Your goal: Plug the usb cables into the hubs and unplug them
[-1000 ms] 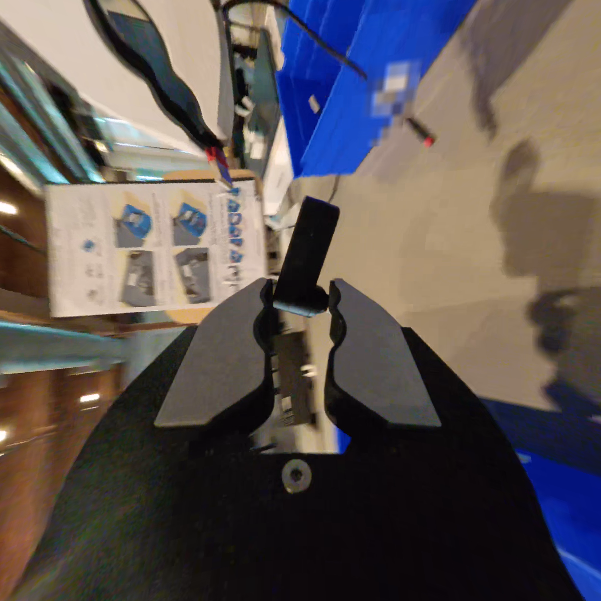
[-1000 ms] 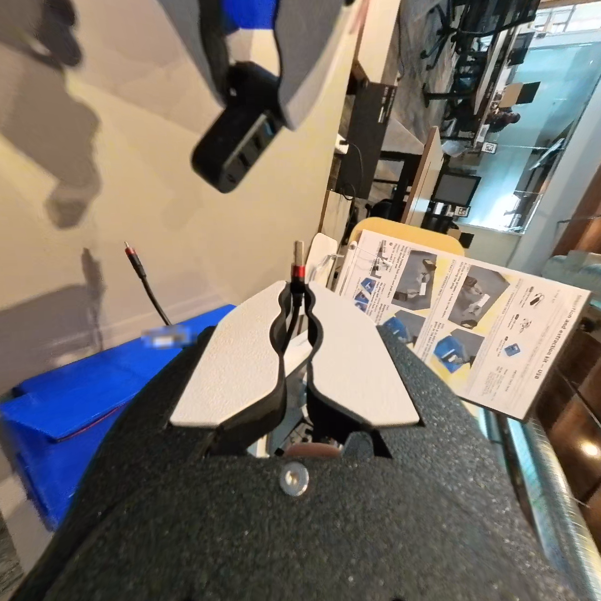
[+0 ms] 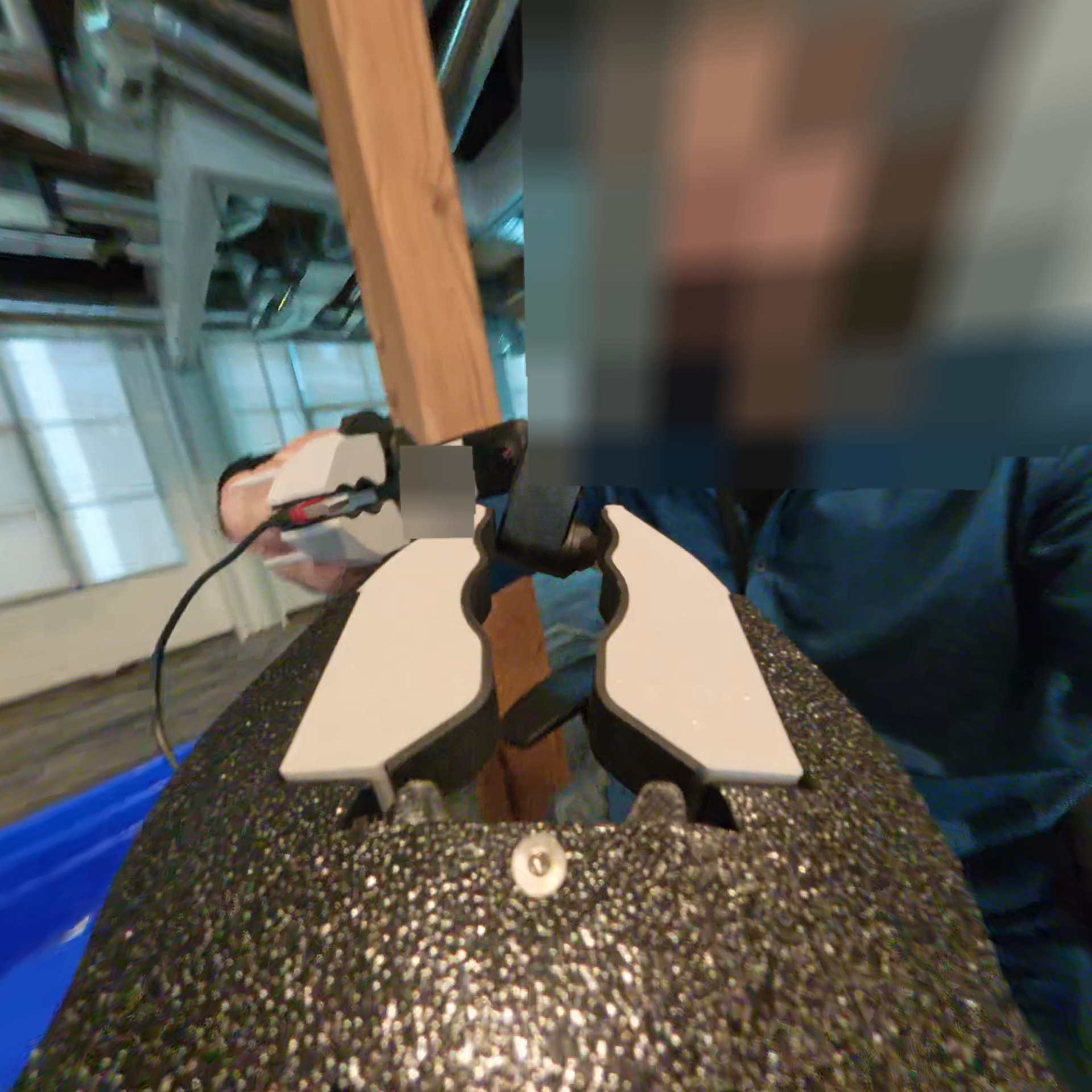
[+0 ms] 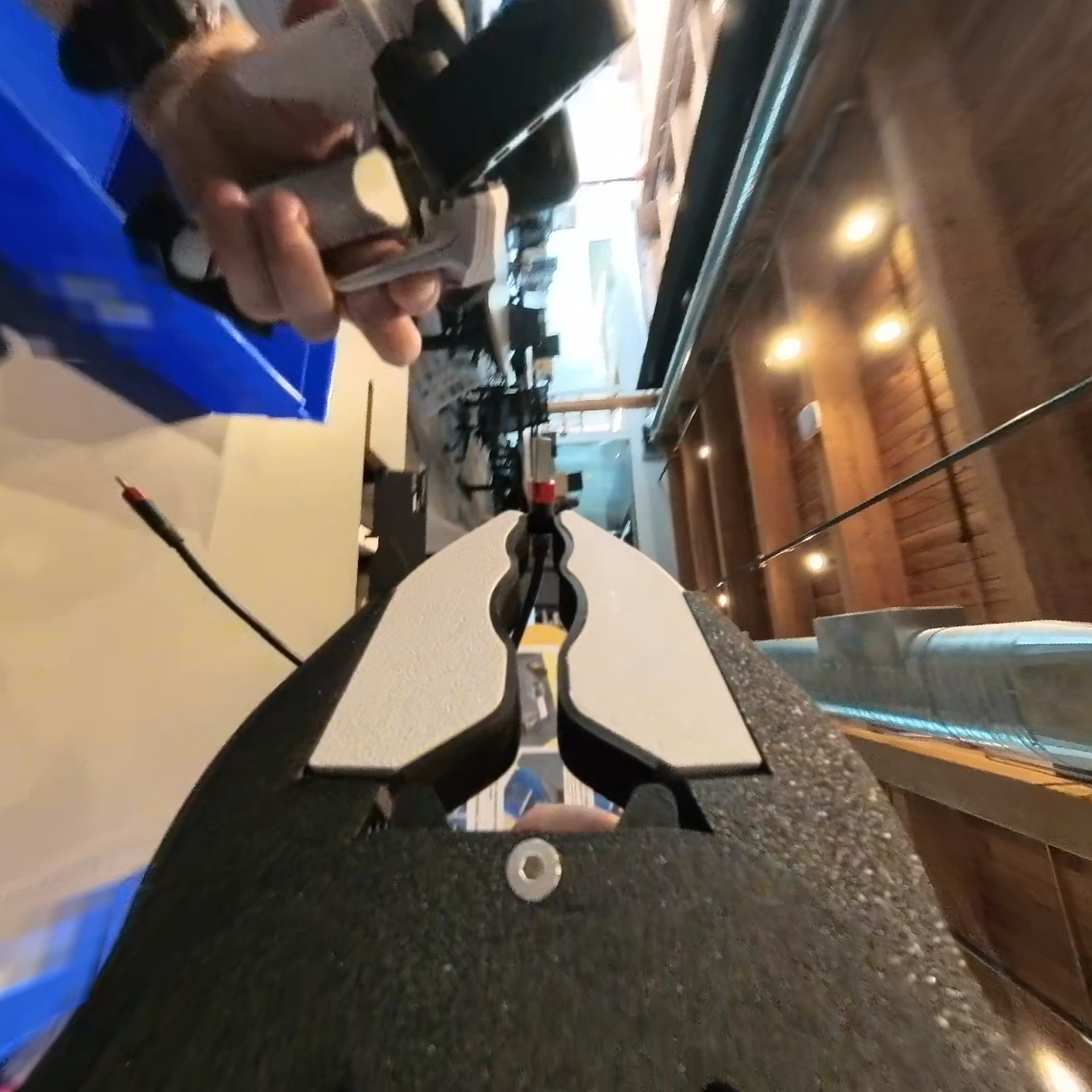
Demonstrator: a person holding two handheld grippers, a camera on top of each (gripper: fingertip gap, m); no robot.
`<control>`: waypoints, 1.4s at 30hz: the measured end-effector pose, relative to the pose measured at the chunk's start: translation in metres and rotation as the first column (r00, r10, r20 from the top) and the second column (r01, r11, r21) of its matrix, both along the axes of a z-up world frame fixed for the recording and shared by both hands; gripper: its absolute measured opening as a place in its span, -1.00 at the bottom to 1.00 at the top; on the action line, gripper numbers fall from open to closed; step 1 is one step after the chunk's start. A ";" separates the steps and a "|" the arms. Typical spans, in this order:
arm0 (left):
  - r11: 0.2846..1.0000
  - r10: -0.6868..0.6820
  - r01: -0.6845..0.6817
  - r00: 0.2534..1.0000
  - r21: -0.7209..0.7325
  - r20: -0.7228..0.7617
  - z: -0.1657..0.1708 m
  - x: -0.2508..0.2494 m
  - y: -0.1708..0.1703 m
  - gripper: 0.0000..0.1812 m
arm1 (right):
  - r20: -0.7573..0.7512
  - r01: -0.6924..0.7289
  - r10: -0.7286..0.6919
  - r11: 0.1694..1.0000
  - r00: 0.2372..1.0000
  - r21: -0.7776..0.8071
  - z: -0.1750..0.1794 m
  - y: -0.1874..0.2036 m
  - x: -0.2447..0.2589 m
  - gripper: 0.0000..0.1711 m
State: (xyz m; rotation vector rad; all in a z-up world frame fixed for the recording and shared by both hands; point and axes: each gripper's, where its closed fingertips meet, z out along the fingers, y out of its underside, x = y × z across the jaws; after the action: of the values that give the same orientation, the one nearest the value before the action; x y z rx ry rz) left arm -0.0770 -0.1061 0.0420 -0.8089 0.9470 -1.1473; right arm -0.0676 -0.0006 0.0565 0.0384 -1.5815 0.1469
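My left gripper [image 3: 543,526] is shut on a black USB hub [image 3: 540,532], held up in the air across its fingertips. My right gripper [image 4: 540,523] is shut on a black USB cable just behind its red-collared metal plug [image 4: 541,473]. In the left wrist view the right gripper [image 3: 337,508] sits just left of the hub, its plug [image 3: 322,508] pointing towards it. A blurred patch hides the gap between them. The cable's free end [image 4: 133,490] sticks out at the left. The left gripper's handle [image 4: 354,195] shows in a hand at the top left.
A wooden beam [image 3: 408,236] rises behind the hub. A person in a dark blue shirt [image 3: 886,650] fills the right of the left wrist view. Blue bins [image 4: 118,266] stand on the cream table [image 4: 118,650]. A wooden wall with lamps [image 4: 886,413] is on the right. One gripper's finger ends stand about 11 centimetres off the other's.
Both grippers have swung up and turned. The left view went from the table to the person and ceiling. The plug now sits close beside the hub. Both grips are unchanged.
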 end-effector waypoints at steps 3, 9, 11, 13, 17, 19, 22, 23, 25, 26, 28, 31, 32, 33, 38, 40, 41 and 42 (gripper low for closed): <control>0.993 -0.107 0.103 0.993 0.060 0.052 0.008 0.003 -0.015 -0.64 | -0.066 -0.063 0.061 0.997 0.996 -0.033 0.009 -0.010 0.007 -0.93; 0.952 -0.293 0.292 0.956 0.087 -0.002 0.002 0.016 -0.036 -0.64 | -0.119 -0.072 0.070 0.997 0.990 -0.013 0.011 -0.018 0.006 -0.93; 0.930 -0.355 0.358 0.933 0.079 -0.058 -0.004 0.022 -0.046 -0.64 | -0.123 -0.072 0.072 0.997 0.990 0.005 0.010 -0.018 0.006 -0.93; 0.911 -0.398 0.407 0.910 0.071 -0.114 -0.008 0.028 -0.056 -0.64 | -0.137 -0.062 0.065 0.998 0.988 0.028 0.009 -0.018 0.006 -0.93; 0.880 -0.449 0.466 0.879 0.092 -0.161 -0.010 0.035 -0.071 -0.64 | -0.147 -0.052 0.058 0.998 0.987 0.048 0.008 -0.019 0.005 -0.93; 0.869 -0.466 0.484 0.869 0.098 -0.165 -0.011 0.036 -0.074 -0.64 | -0.154 -0.046 0.054 0.997 0.987 0.059 0.007 -0.020 0.004 -0.93; 0.855 -0.485 0.508 0.854 0.106 -0.188 -0.014 0.040 -0.079 -0.64 | -0.155 -0.043 0.053 0.997 0.986 0.068 0.003 -0.020 0.003 -0.93; 0.848 -0.492 0.518 0.848 0.112 -0.199 -0.014 0.042 -0.081 -0.64 | -0.154 -0.041 0.052 0.997 0.987 0.069 0.002 -0.020 0.002 -0.93; 0.834 -0.501 0.536 0.835 0.129 -0.226 -0.014 0.047 -0.088 -0.64 | -0.152 -0.041 0.052 0.997 0.987 0.071 -0.001 -0.019 0.001 -0.93; 0.827 -0.505 0.544 0.829 0.140 -0.239 -0.013 0.049 -0.092 -0.64 | -0.151 -0.038 0.049 0.997 0.987 0.071 -0.002 -0.019 0.001 -0.93; 0.813 -0.511 0.559 0.819 0.163 -0.261 -0.012 0.052 -0.098 -0.64 | -0.150 -0.039 0.049 0.997 0.987 0.067 -0.002 -0.018 0.000 -0.93; 0.795 -0.518 0.577 0.807 0.188 -0.284 -0.010 0.056 -0.105 -0.64 | -0.147 -0.036 0.045 0.997 0.988 0.062 -0.003 -0.016 -0.001 -0.93; 0.790 -0.520 0.581 0.804 0.194 -0.289 -0.009 0.057 -0.106 -0.64 | -0.144 -0.037 0.045 0.998 0.989 0.059 -0.004 -0.016 -0.001 -0.93; 0.786 -0.522 0.585 0.801 0.198 -0.293 -0.009 0.058 -0.107 -0.64 | -0.141 -0.036 0.044 0.998 0.989 0.055 -0.004 -0.015 -0.002 -0.92; 0.778 -0.526 0.588 0.802 0.221 -0.282 -0.008 0.055 -0.108 -0.64 | -0.133 -0.038 0.043 0.998 0.990 0.044 -0.006 -0.015 -0.003 -0.92; 0.781 -0.523 0.583 0.807 0.223 -0.274 -0.008 0.053 -0.106 -0.64 | -0.130 -0.042 0.046 0.999 0.990 0.030 -0.006 -0.015 -0.002 -0.92; 0.783 -0.524 0.580 0.809 0.224 -0.267 -0.009 0.052 -0.105 -0.64 | -0.127 -0.046 0.048 0.999 0.991 0.018 -0.006 -0.015 -0.002 -0.92; 0.788 -0.520 0.574 0.814 0.221 -0.259 -0.009 0.052 -0.103 -0.64 | -0.124 -0.050 0.050 0.999 0.991 0.005 -0.005 -0.015 -0.002 -0.92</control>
State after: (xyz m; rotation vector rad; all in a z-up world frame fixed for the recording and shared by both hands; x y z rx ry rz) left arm -0.0252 -0.2090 0.0330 -0.4013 1.5394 -1.3997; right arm -0.0691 -0.0160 0.0510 0.0874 -1.4568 0.1788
